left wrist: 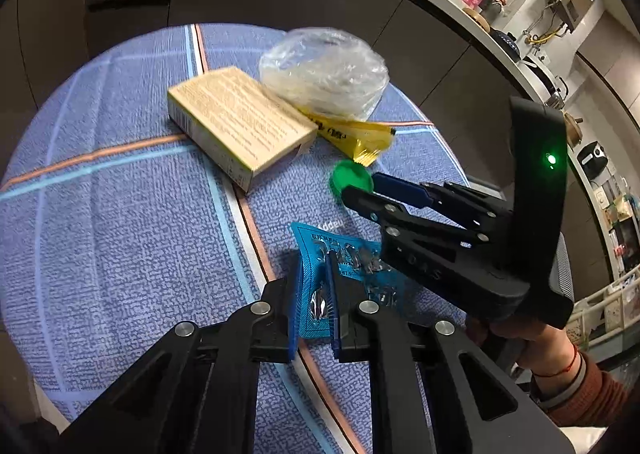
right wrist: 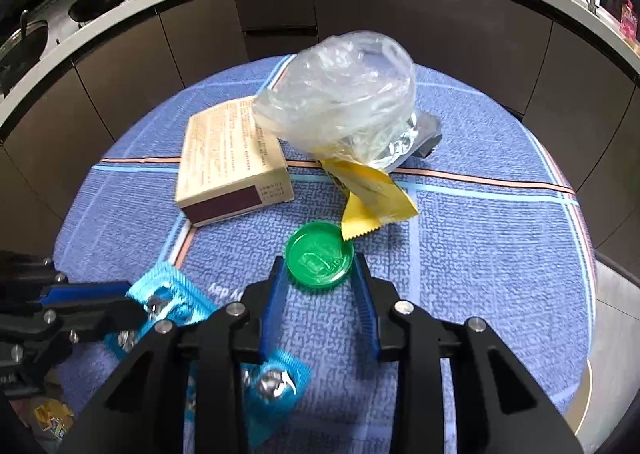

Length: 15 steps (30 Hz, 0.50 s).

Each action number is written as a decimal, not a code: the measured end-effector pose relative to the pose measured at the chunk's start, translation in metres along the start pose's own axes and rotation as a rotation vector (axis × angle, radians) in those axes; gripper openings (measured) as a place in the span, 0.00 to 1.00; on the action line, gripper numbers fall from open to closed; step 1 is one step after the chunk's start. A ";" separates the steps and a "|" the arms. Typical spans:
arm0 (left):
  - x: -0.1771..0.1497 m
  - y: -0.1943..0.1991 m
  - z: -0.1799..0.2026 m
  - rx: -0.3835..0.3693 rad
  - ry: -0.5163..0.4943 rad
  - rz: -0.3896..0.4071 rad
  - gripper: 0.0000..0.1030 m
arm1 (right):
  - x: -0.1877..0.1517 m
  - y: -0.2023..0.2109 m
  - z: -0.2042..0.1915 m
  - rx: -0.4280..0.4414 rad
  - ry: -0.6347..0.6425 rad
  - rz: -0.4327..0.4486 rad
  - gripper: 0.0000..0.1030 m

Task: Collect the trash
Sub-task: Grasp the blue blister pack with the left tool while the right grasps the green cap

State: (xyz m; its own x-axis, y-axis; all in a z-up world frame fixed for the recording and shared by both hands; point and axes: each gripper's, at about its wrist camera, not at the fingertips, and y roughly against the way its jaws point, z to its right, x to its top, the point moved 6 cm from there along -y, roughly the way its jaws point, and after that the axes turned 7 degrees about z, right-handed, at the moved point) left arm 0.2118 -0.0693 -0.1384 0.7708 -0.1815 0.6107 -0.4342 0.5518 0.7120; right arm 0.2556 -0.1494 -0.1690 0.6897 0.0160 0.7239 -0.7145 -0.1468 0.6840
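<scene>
Box print and wrapper lettering blur unreadably.

Even, bright indoor light; strong fisheye bending and dark corners; slight blur.

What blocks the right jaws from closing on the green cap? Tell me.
Nothing visible. The green cap lies on the cloth between the open jaws of the right gripper. The yellow wrapper just touches its far rim, outside the jaws' path.

Five bits of trash — one box, one clear bag, one yellow wrapper, one green lid, one blue blister pack.
</scene>
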 end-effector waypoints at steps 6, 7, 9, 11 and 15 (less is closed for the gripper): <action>0.007 0.019 0.012 -0.002 -0.025 0.040 0.05 | -0.005 0.033 0.007 0.012 -0.027 0.035 0.33; 0.007 0.022 0.015 -0.007 -0.027 0.044 0.05 | -0.005 0.039 0.008 0.013 -0.032 0.045 0.33; 0.009 0.027 0.022 -0.017 -0.035 0.052 0.04 | -0.007 0.055 0.012 0.017 -0.043 0.069 0.33; 0.010 0.032 0.032 -0.030 -0.058 0.058 0.04 | -0.008 0.068 0.014 0.020 -0.051 0.087 0.33; 0.009 0.033 0.049 -0.023 -0.101 0.061 0.04 | -0.012 0.087 0.022 0.022 -0.067 0.106 0.33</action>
State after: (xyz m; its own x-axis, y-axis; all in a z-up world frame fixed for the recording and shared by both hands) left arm 0.1818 -0.0925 -0.0925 0.6920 -0.2274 0.6851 -0.4669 0.5829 0.6650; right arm 0.1877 -0.1837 -0.1203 0.6172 -0.0669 0.7839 -0.7817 -0.1657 0.6013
